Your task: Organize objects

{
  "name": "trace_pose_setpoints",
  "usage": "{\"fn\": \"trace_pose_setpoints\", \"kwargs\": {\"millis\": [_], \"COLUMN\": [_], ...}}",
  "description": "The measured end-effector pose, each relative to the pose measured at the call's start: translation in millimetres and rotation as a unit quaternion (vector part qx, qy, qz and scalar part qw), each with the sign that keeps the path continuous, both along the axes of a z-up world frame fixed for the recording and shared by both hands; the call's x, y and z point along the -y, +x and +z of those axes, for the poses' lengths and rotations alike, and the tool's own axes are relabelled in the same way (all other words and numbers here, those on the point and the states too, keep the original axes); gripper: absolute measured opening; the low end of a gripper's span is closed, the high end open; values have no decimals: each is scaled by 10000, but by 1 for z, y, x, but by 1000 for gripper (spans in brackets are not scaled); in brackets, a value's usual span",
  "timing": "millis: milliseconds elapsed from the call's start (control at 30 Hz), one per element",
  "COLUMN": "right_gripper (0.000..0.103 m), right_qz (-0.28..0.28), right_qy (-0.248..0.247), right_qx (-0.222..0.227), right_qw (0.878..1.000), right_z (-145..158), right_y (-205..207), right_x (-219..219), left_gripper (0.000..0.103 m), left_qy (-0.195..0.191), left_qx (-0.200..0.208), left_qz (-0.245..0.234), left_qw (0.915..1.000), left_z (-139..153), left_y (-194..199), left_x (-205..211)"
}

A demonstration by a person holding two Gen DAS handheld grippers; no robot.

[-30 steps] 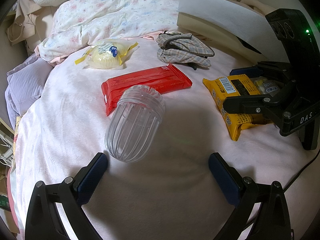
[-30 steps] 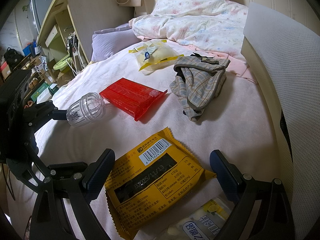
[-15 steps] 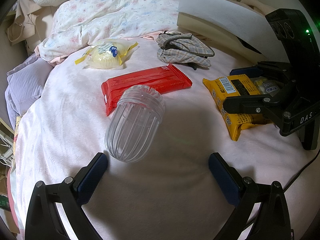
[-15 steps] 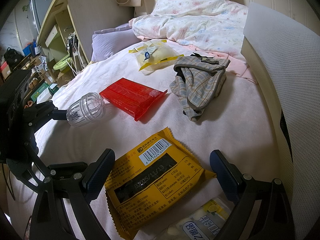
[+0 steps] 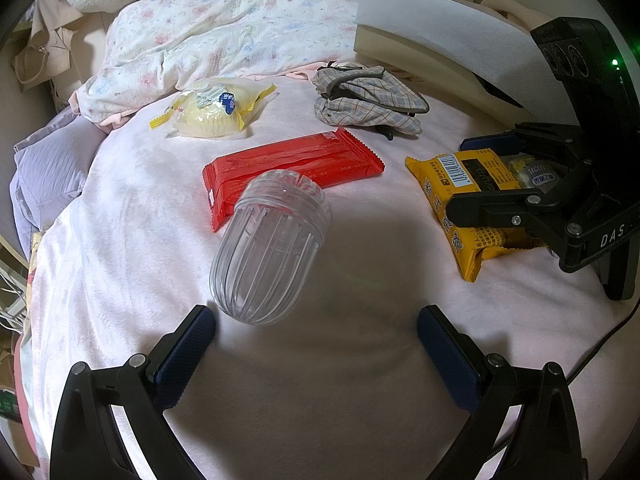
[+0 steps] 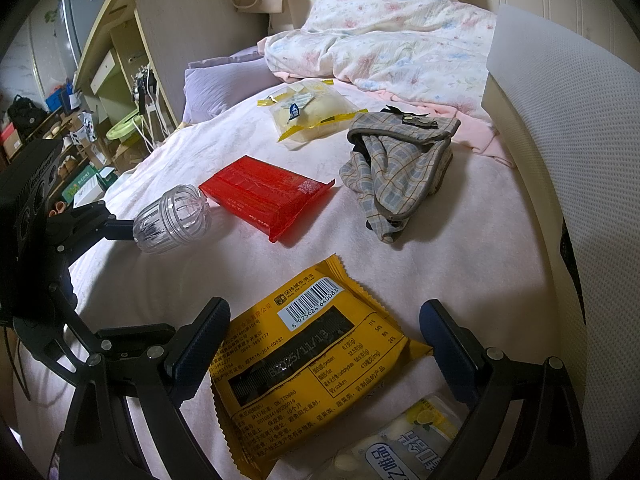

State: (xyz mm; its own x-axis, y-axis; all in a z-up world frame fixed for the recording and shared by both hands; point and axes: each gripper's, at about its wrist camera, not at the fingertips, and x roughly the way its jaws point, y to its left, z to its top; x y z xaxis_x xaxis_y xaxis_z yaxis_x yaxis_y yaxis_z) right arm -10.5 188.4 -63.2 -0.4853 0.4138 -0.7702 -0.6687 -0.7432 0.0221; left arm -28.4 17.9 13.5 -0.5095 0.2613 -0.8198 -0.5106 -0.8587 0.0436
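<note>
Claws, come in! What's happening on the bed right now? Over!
Left claw open, empty, at the clear ribbed jar. Right claw open, straddling the yellow snack packet. Red packet touches the jar's mouth end.

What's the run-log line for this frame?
left gripper: open, behind clear ribbed plastic jar lying on pink bedspread | right gripper: open, over yellow snack packet | nothing held

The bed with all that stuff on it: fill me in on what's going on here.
A person is sorting items on the bed with two tools. The left hand-held gripper is open, just short of a clear ribbed jar lying on its side against a red packet. The right hand-held gripper is open, straddling a yellow snack packet. Neither holds anything. A bun packet and plaid cloth lie further back.
</note>
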Motion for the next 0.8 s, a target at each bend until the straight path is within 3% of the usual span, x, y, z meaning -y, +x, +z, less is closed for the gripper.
{"fn": "trace_pose_setpoints", "kwargs": {"millis": [800], "right_gripper": [95], "right_qz": [-58], "right_qy": [25], "right_qx": [52], "right_qw": [10000], "right_z": [0], "right_y": [0], "right_x": [0], "left_gripper": [103], "left_qy": [0], "left_qx": [-1], "left_qz": [-49], "left_qw": [10000], "left_z": [0], "left_y": [0], "left_x": [0]}}
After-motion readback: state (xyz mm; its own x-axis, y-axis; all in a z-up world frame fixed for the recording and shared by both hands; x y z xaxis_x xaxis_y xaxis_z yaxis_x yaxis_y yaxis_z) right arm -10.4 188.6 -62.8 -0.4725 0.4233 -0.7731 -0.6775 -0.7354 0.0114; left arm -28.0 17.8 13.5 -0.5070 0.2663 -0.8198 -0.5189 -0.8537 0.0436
